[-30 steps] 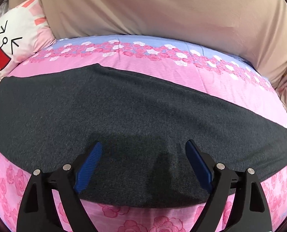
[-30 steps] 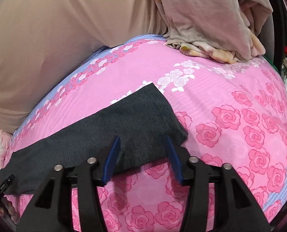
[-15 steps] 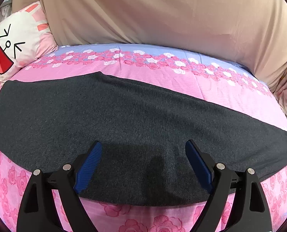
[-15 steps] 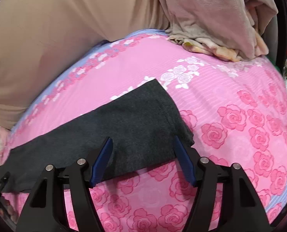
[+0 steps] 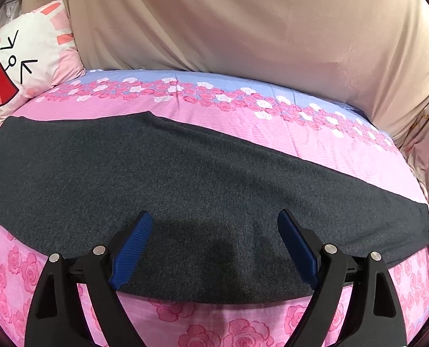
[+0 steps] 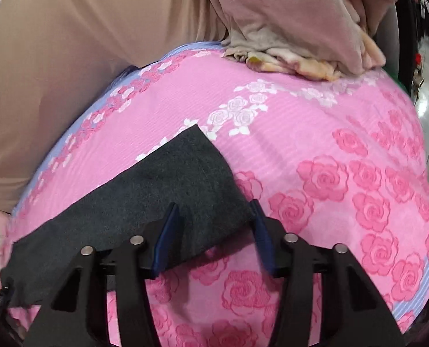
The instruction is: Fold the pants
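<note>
The pants (image 5: 185, 190) lie flat on the bed (image 5: 272, 127), a long dark band running along its near edge, already doubled leg on leg by the look of the single narrow strip. Laid out smooth like this, they are ready for a crosswise fold.

The left gripper (image 5: 214, 243) hovers over the middle of the near edge of the pants, jaws wide apart and holding nothing; its shadow falls on the cloth beneath. The right gripper (image 6: 214, 225) is at the narrow end of the pants (image 6: 162, 190), jaws spread, straddling the near corner there, with no cloth pinched that I can see. That placement suggests the end is about to be taken up and carried toward the other end.

A pillow (image 5: 26, 57) sits at the bed's far left corner, and a blanket (image 6: 295, 29) is heaped at its far right.
</note>
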`<move>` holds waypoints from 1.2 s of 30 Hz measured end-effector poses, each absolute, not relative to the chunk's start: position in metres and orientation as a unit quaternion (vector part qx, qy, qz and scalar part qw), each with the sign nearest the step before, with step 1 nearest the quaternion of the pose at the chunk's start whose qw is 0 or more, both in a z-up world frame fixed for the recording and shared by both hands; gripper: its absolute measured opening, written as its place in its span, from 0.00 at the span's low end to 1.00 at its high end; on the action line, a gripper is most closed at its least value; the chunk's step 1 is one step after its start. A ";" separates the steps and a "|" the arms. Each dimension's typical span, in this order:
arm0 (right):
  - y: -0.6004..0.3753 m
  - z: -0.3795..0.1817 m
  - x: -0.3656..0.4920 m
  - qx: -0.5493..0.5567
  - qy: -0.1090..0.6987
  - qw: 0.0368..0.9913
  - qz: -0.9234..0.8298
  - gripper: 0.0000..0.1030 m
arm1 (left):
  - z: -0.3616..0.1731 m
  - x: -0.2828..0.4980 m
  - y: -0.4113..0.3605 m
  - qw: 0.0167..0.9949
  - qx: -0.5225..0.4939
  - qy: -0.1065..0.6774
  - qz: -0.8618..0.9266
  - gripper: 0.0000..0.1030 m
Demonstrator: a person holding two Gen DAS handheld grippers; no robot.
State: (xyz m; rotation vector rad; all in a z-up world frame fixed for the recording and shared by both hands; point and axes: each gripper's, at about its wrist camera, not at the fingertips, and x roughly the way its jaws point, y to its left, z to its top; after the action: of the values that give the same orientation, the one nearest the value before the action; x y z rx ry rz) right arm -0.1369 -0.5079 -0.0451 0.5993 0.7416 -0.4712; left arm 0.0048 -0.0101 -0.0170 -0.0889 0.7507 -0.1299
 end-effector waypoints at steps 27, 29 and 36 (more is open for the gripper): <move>-0.482 0.047 -0.141 0.318 0.213 0.907 -0.175 0.09 | -0.024 0.001 0.053 0.907 -0.170 0.376 -0.084 0.84; -0.519 0.004 -0.155 0.353 0.254 0.878 -0.200 0.09 | -0.025 0.004 0.043 0.907 -0.148 0.386 -0.085 0.84; -0.529 -0.062 -0.160 0.382 0.300 0.851 -0.199 0.07 | -0.029 0.008 0.017 0.908 -0.075 0.406 -0.074 0.84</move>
State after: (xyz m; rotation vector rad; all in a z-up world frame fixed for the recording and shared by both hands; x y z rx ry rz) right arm -0.1598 -0.5292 -0.0615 0.8035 0.6312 -0.4186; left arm 0.0078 0.0172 -0.0291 -0.1543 0.8378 -0.1532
